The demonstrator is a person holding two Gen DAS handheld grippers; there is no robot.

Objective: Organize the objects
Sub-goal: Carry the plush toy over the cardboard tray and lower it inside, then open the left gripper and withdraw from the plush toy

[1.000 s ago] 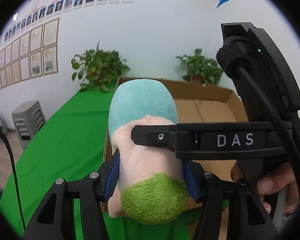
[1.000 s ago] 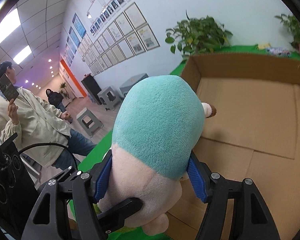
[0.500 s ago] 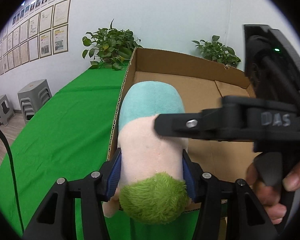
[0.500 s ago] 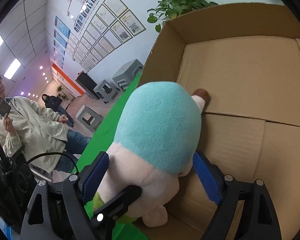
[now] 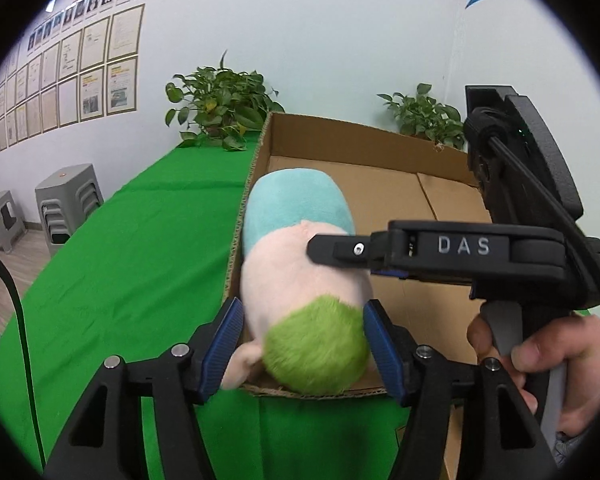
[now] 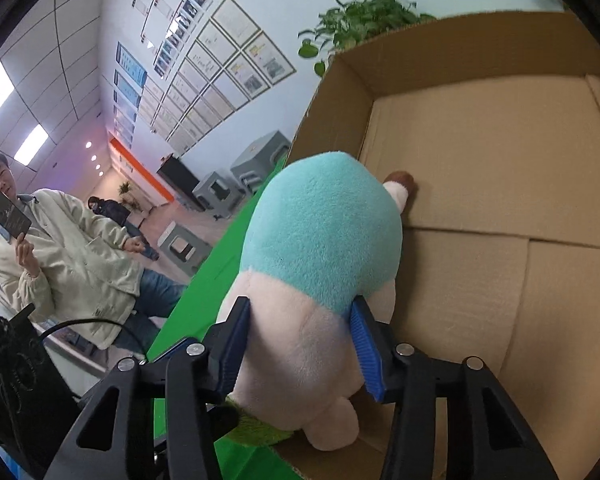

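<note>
A plush toy (image 5: 300,256) with a teal body, pink middle and green fuzzy end lies inside the near left corner of an open cardboard box (image 5: 384,184). My left gripper (image 5: 304,344) has its blue pads spread beside the green end, barely touching. My right gripper (image 6: 300,344) has its pads against the toy's (image 6: 324,240) pink middle, gripping it inside the box (image 6: 500,168). The right gripper's body (image 5: 460,248) crosses the left wrist view above the toy.
The box sits on a green-covered table (image 5: 132,264). Potted plants (image 5: 220,108) stand at the table's far end against the wall. Grey stools (image 5: 64,204) stand on the floor at left. A person in a light jacket (image 6: 60,248) stands left of the table.
The toy has come down into the box corner. My left pads have spread apart from the green end. My right pads, wide open half a second ago, have closed onto the toy's middle.
</note>
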